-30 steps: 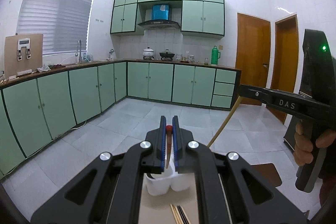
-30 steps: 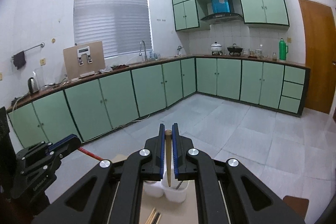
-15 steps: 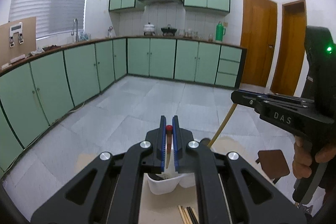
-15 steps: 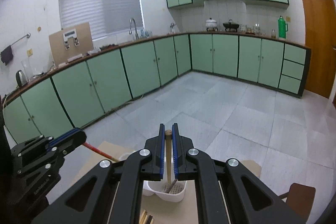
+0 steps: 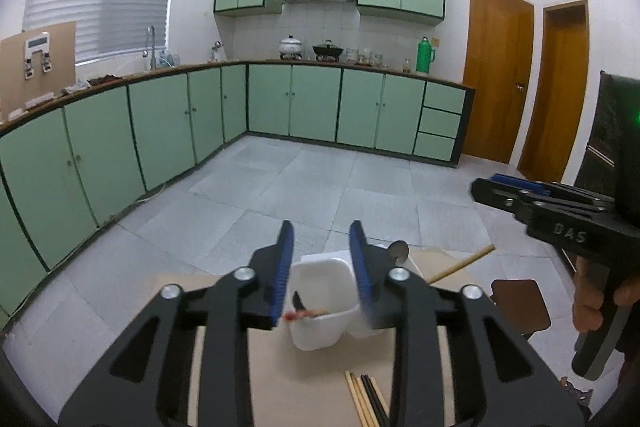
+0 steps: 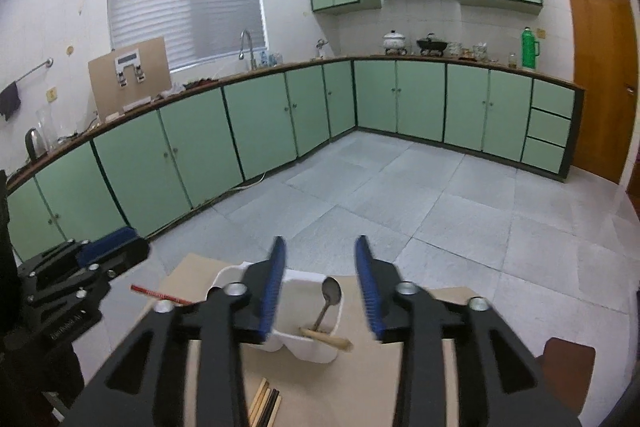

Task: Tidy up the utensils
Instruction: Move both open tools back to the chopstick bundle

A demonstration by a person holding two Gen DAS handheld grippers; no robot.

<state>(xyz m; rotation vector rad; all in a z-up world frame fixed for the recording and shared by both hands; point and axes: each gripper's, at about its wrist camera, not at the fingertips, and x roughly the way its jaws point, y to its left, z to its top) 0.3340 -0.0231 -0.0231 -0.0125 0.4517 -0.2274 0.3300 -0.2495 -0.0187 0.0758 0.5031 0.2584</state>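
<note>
Both claws gaping wide, gripping nothing: left gripper (image 5: pixel 322 259) hovering over white holder (image 5: pixel 320 307), red-tipped chopstick (image 5: pixel 304 315) lying inside; right gripper (image 6: pixel 320 283) hanging above spoon (image 6: pixel 330 297) and wooden chopstick (image 6: pixel 326 337); spare chopsticks (image 6: pixel 266 405) lying nearby on table (image 6: pixel 360 387).

White holder (image 6: pixel 308 345) between both spread tools, utensil handles jutting, chopsticks (image 6: pixel 266 403) nearside.

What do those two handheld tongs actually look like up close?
Both are matte black plastic with silver bolts. The left tongs and right tongs each end in two fingers lined with ribbed blue pads. White "DAS" lettering marks the right one's side, and a green light glows on its body.
</note>
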